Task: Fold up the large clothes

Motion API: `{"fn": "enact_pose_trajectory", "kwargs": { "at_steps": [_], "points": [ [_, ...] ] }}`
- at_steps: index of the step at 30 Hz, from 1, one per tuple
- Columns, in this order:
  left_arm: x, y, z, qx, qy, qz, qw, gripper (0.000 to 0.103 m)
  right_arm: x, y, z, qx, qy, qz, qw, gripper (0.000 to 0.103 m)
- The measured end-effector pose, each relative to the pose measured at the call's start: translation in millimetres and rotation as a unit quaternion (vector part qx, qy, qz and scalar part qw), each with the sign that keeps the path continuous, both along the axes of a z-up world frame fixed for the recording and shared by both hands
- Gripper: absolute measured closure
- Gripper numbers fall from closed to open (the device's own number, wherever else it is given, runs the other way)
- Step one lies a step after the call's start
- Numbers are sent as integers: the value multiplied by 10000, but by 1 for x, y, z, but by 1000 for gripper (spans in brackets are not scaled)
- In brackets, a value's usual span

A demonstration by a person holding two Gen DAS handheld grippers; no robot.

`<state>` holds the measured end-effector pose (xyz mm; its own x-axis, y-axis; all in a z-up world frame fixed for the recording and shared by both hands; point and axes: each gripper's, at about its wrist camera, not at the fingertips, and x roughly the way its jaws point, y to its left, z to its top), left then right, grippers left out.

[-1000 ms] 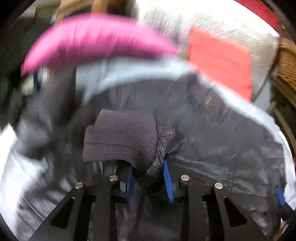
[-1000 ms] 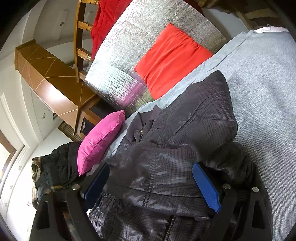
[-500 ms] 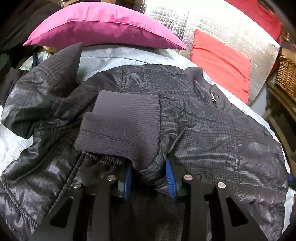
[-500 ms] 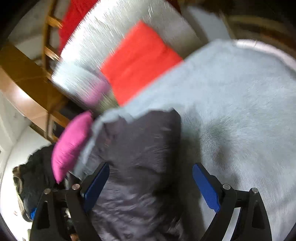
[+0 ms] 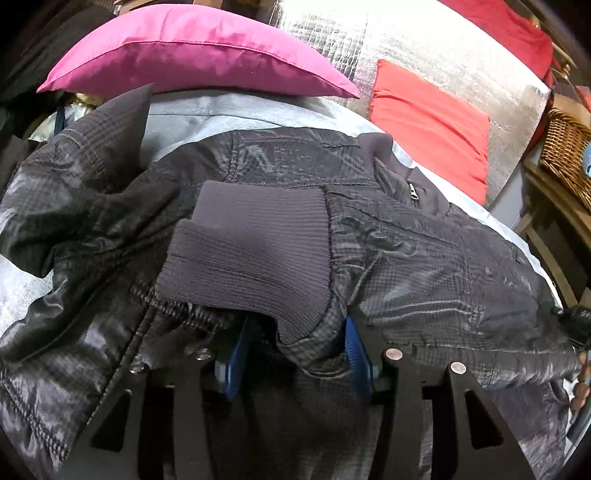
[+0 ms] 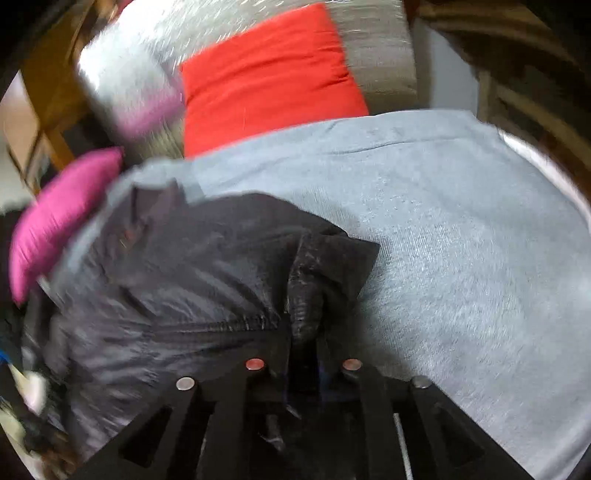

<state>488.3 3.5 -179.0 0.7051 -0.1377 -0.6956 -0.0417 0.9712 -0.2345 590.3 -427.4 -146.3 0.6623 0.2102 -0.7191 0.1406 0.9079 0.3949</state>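
**Jacket spread across the grey bed, both grippers at its near edge**

The dark jacket (image 5: pixel 424 266) lies lengthwise away from the left gripper (image 5: pixel 295 354), collar at the far end toward the red cushion (image 5: pixel 428 122). A pink pillow (image 5: pixel 192 51) sits beyond it on the grey cover (image 6: pixel 461 229). The left gripper's jaws are opening, with the ribbed cuff (image 5: pixel 251 254) and sleeve end between them. The right gripper (image 6: pixel 303 354) is closing on a pinched jacket fold directly ahead.

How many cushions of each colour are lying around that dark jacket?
Pink cushion: 1
Red cushions: 2
Total: 3
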Motion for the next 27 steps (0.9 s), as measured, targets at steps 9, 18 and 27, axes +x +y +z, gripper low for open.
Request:
{"fn": "enact_pose_trajectory", "kwargs": {
  "at_steps": [9, 18, 27],
  "points": [
    [0, -1, 1, 24, 24, 3, 10000, 52, -59, -4, 6, 828, 18, 126, 9965, 21],
    [0, 1, 1, -2, 22, 6, 10000, 52, -59, 61, -5, -1367, 342, 817, 9866, 73],
    [0, 1, 1, -5, 29, 3, 10000, 52, -68, 82, -6, -1958, 123, 726, 9779, 73]
  ]
}}
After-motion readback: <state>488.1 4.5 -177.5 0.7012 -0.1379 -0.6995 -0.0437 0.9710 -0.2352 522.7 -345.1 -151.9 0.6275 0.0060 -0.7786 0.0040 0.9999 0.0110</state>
